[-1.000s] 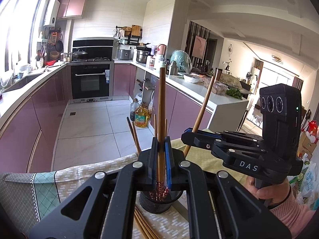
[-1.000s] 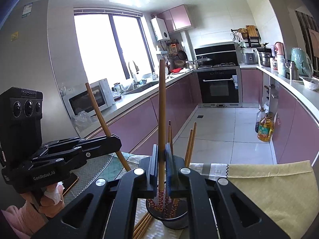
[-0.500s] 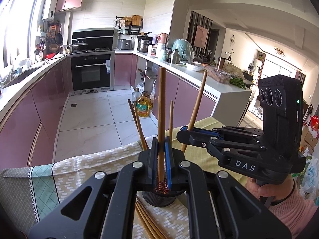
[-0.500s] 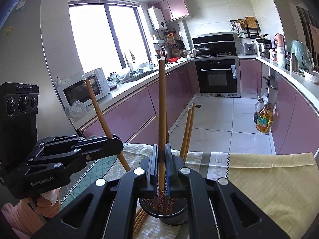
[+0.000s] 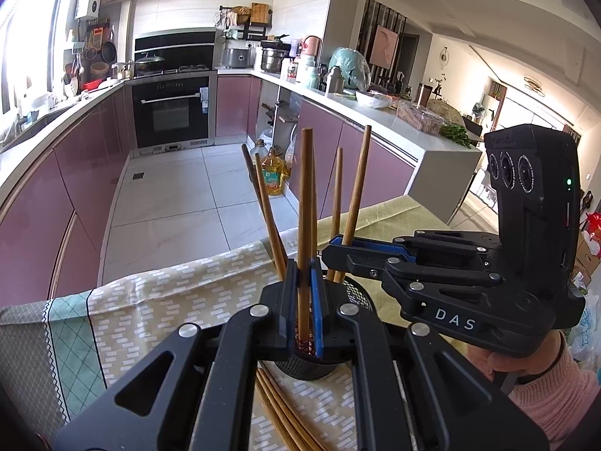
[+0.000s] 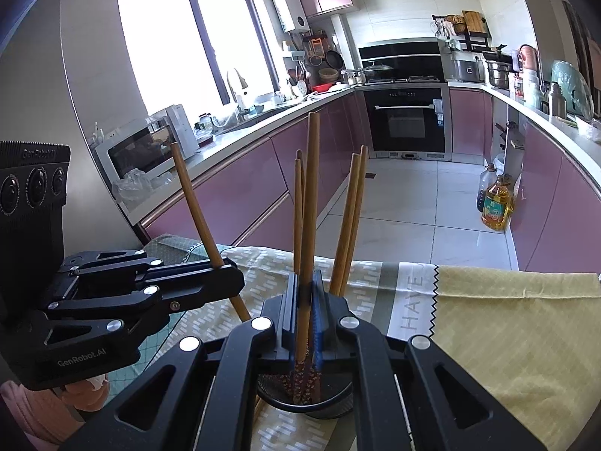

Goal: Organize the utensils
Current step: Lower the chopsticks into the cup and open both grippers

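Observation:
A black mesh holder (image 5: pixel 358 297) stands on the patterned tablecloth (image 5: pixel 180 300) with several wooden chopsticks (image 5: pixel 263 203) upright in it. My left gripper (image 5: pixel 304 274) is shut on one upright chopstick (image 5: pixel 306 195), whose patterned lower end dips into the holder. From the right, my right gripper (image 5: pixel 338 248) reaches over the holder, shut on a slanting chopstick (image 5: pixel 357 195). In the right wrist view the right gripper (image 6: pixel 306 285) clamps its chopstick (image 6: pixel 311 188) above the holder (image 6: pixel 330 402), and the left gripper (image 6: pixel 225 274) comes in from the left with its chopstick (image 6: pixel 191 195).
Loose chopsticks (image 5: pixel 285 413) lie on the cloth in front of the holder. A yellow-green cloth (image 6: pixel 507 319) covers the table's right part. Beyond the table's far edge lies tiled kitchen floor with an oil bottle (image 6: pixel 496 206), flanked by purple cabinets. A person's pink sleeve (image 5: pixel 556 398) is at lower right.
Both grippers have sunk toward the holder and tilted further down, each still clamping its chopstick. The chopsticks' lower ends now sit deeper in the cup.

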Demonstrator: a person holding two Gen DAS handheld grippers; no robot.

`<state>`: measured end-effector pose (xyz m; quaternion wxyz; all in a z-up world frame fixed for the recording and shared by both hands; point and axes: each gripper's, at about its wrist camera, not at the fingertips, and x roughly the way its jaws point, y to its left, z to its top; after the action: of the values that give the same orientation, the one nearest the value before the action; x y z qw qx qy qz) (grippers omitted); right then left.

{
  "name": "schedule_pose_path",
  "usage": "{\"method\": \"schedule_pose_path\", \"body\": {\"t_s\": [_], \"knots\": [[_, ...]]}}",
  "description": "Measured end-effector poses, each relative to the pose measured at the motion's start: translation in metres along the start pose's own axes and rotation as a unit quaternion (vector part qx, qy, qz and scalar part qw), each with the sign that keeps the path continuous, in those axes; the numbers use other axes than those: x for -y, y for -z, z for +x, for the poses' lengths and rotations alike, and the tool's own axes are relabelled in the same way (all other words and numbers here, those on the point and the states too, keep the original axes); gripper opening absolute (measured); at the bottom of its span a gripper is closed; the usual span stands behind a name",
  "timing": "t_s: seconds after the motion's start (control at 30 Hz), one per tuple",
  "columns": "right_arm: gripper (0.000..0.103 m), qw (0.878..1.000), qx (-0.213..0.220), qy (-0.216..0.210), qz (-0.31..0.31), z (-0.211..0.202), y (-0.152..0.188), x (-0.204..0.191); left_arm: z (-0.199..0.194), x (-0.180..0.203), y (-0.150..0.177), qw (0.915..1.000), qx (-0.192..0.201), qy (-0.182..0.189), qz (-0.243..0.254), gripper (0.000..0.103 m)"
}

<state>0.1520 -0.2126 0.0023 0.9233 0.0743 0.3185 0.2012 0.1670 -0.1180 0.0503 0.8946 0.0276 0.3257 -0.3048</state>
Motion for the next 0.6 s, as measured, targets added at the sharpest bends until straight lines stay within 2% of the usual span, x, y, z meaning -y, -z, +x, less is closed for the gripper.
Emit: {"method": "schedule_pose_path", "body": {"t_s": [0.6], "knots": [[0.008,1.000,0.003,0.006,0.012,0.003,0.000,0.005,0.031,-0.023,0.007,0.9993,-0.018,0.005,-0.031,0.008]]}}
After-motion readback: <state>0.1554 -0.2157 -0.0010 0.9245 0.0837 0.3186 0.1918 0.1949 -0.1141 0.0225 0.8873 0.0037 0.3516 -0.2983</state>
